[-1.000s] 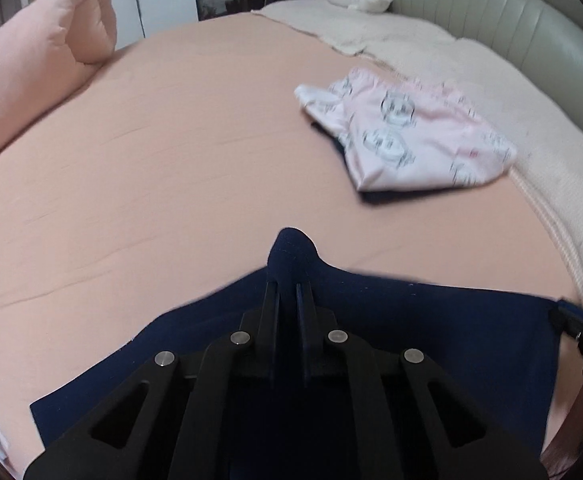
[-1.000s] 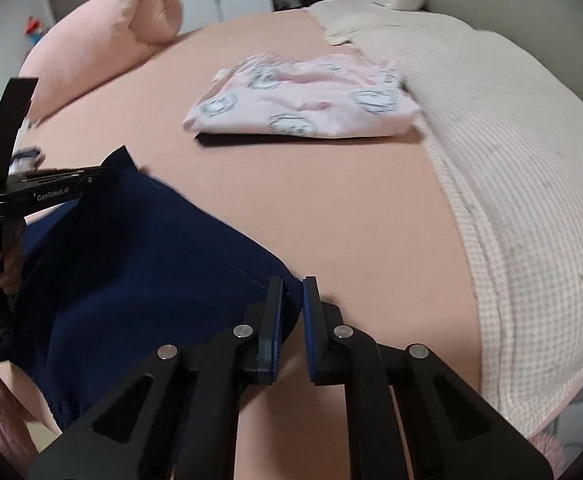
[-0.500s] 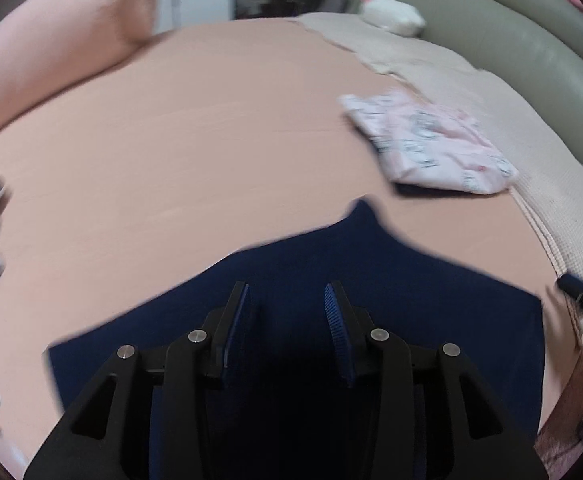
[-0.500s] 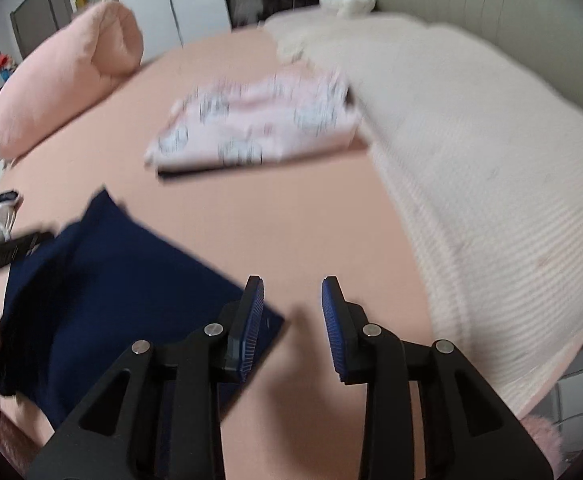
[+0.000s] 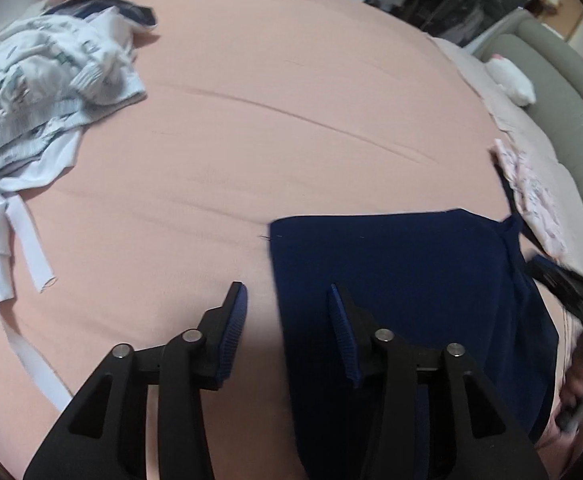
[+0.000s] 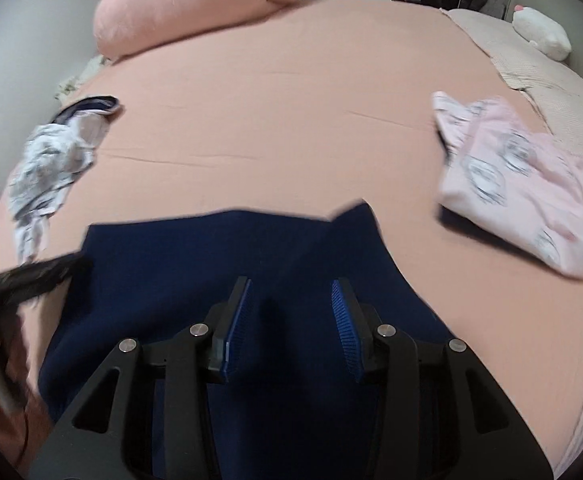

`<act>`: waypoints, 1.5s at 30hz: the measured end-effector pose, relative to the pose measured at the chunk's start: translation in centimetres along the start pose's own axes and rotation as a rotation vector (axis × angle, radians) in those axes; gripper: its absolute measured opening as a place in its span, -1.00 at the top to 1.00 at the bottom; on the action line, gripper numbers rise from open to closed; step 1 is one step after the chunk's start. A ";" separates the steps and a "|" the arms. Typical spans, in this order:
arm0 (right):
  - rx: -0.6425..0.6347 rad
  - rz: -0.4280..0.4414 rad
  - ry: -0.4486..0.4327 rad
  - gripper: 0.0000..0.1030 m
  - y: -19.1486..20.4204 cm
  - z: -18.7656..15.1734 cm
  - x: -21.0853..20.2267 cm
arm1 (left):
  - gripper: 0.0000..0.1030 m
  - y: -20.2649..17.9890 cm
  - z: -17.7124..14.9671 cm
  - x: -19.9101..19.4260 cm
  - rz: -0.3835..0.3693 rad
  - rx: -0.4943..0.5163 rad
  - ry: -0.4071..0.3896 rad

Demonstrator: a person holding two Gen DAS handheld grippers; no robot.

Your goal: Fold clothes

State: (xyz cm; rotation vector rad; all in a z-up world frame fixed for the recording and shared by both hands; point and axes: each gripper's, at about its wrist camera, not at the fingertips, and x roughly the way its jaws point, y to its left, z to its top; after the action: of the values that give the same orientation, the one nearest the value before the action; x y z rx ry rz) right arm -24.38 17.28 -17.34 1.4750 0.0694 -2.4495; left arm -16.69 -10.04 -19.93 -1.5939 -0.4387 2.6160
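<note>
Both tongs (image 5: 287,312) (image 6: 291,308) now parted; navy garment (image 6: 219,264) released

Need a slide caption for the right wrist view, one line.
Right gripper, jaws just opened and empty, over the folded navy garment on the peach bed, pink printed folded garment at right.

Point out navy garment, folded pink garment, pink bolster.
navy garment (image 6: 219,264), right wrist view, flat middle.
folded pink garment (image 6: 523,192), right wrist view, top layer.
pink bolster (image 6: 187,4), right wrist view, rolled body.
</note>
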 end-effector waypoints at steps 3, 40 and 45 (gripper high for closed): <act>-0.030 -0.090 0.080 0.18 -0.2 0.5 2.6 | -0.03 -1.5 -0.8 0.5 0.011 0.131 0.031; -0.166 -0.194 0.054 0.27 0.7 -0.5 3.7 | 0.85 2.5 3.1 -1.6 0.004 0.123 -0.040; -0.043 -0.140 -0.037 0.24 -0.6 -1.0 1.8 | 0.54 3.4 2.9 -1.0 -0.002 0.053 -0.025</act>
State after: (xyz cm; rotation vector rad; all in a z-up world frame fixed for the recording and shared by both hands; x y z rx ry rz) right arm -24.42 17.64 -19.44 1.4520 0.2240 -2.5661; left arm -18.41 -14.11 -18.74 -1.5459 -0.3693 2.6259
